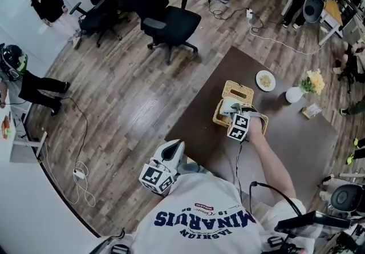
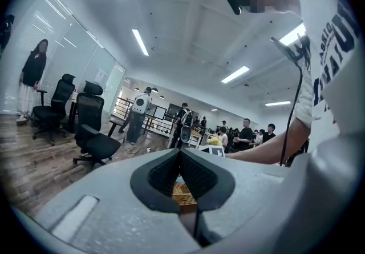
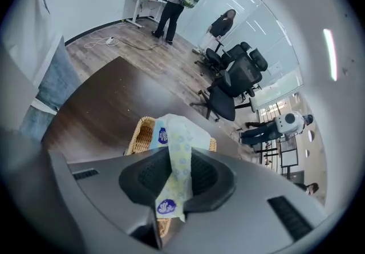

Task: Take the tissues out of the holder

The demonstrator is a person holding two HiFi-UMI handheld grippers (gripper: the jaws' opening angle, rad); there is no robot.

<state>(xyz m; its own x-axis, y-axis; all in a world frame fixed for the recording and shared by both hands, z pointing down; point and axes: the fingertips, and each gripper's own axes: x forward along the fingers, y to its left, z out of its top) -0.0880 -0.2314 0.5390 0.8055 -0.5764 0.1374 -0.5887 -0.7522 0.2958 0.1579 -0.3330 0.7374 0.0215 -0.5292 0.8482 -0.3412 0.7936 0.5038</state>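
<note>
Tissue pack [image 3: 180,133] stands clamped between right gripper [image 3: 178,162] fingers [image 3: 209,176].

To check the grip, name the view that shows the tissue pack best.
The right gripper view: the tissue pack is pinched between the right gripper's jaws, its print clear, with the wicker holder behind it. The head view shows only a small pale patch of the pack. The left gripper view shows none of it.
</note>
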